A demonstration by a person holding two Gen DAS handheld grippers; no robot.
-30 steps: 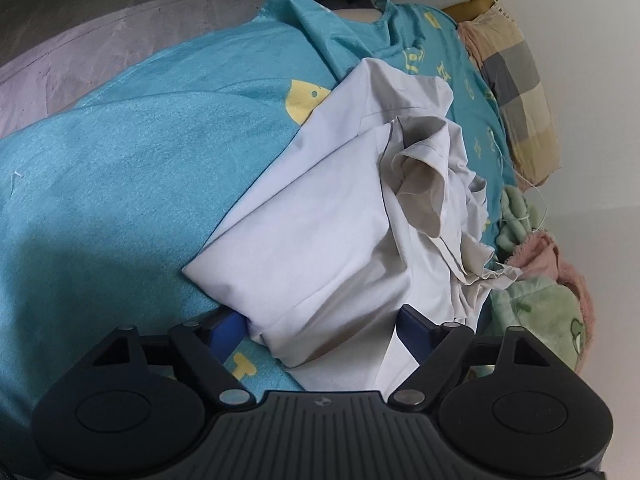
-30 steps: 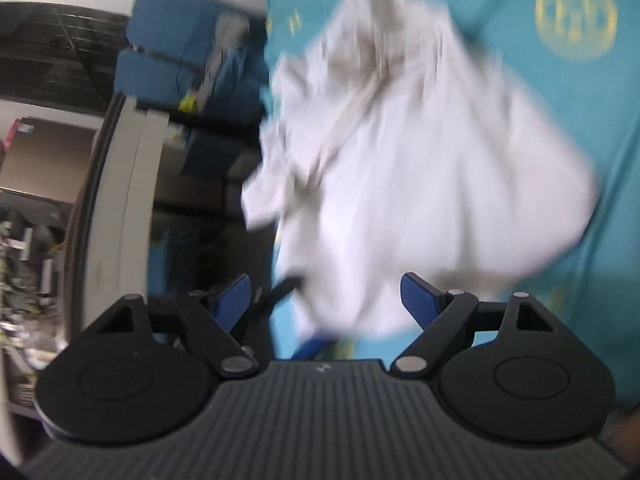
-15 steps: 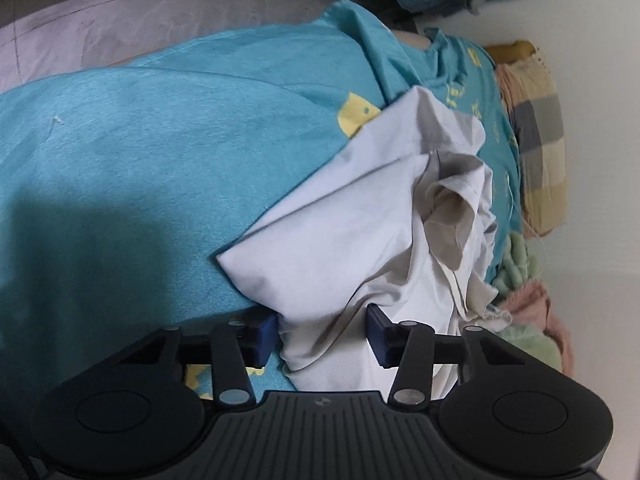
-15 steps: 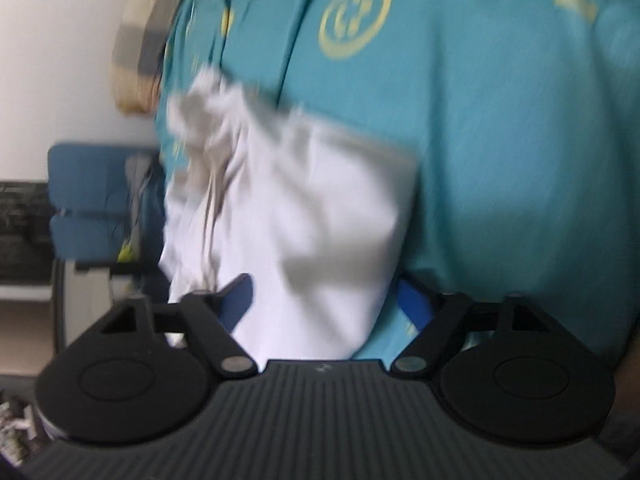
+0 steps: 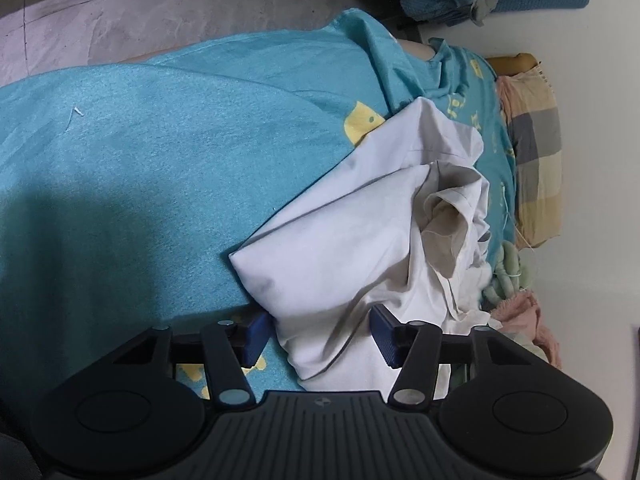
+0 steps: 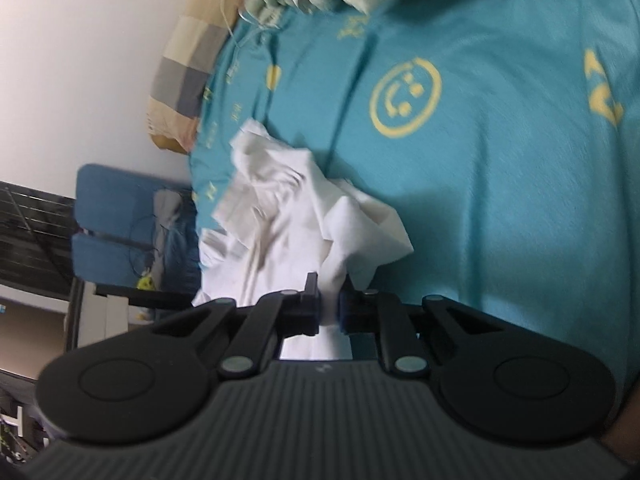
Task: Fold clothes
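My work surface is a bed under a teal sheet (image 5: 160, 168) printed with yellow smiley faces and letters. A crumpled white garment (image 5: 360, 240) lies directly on it near the far edge. Beside that, a heap of pale green and pink clothes (image 5: 516, 292) rests on the sheet, and a checked yellow-and-grey pillow (image 5: 536, 152) lies against the wall.

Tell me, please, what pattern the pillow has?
The pillow is checked yellow, grey and cream; clearest in left wrist view.
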